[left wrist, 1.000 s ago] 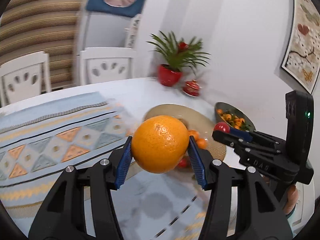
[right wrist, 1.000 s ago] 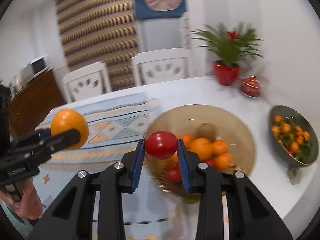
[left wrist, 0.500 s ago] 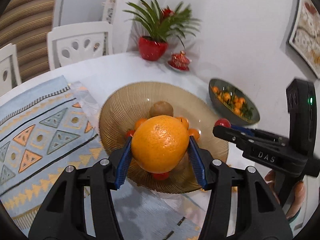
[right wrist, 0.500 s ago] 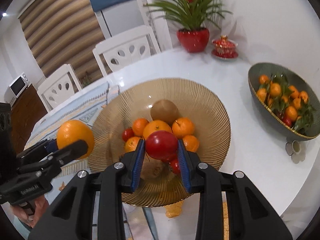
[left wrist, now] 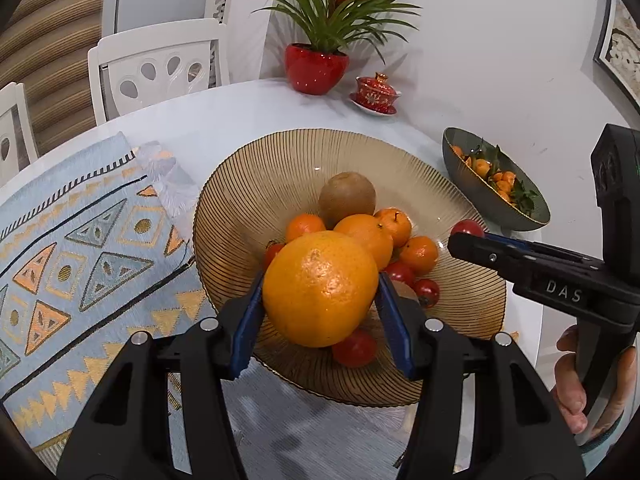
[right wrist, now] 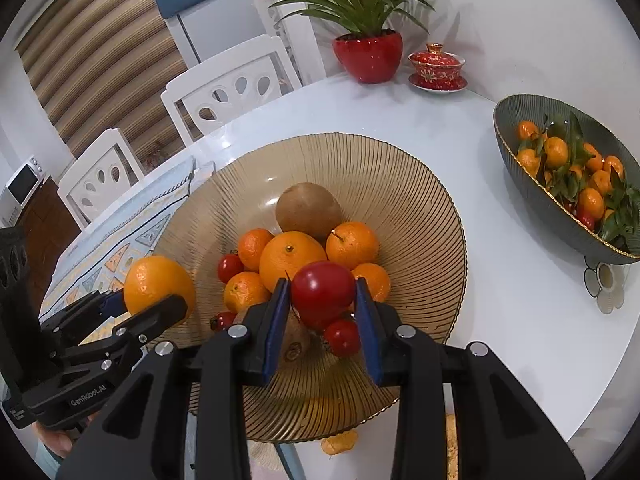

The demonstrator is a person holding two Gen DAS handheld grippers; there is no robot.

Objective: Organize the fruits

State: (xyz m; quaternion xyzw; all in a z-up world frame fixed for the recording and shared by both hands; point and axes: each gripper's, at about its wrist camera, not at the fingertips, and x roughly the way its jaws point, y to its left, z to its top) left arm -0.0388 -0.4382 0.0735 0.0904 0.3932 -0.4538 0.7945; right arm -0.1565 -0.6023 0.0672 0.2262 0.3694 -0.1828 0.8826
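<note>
The left claw [left wrist: 320, 312] is closed on a large orange [left wrist: 320, 288], its blue pads pressed against the fruit's two sides, holding it clear above the near edge of the amber ribbed bowl [left wrist: 256, 184]. The right claw [right wrist: 322, 312] is clamped on a red round fruit [right wrist: 322, 286] in the same way, hanging over the near middle of that bowl; whether it is a tomato or a small apple is hard to tell. In the left wrist view the right claw comes in from the right, with part of a hand [left wrist: 576, 380] on its grip, cut off by the frame edge.

Just beyond and below both claws lies the heap in the bowl: several mandarins [right wrist: 352, 245], a bigger orange [right wrist: 290, 258], small red fruits [right wrist: 342, 336] and, at the far side of the heap, a brown kiwi [right wrist: 309, 210]. Part of another brown fruit sits under the right claw, mostly hidden by its pads.

To the left of the claws a patterned blue runner [left wrist: 80, 240] covers the white counter [right wrist: 500, 320]. To the right and farther off stands a dark green bowl [right wrist: 520, 152] of leafy mandarins, its far end cut off. Beyond everything are a red plant pot [right wrist: 368, 56], a red lidded cup [right wrist: 437, 66] and white chairs [right wrist: 232, 88].
</note>
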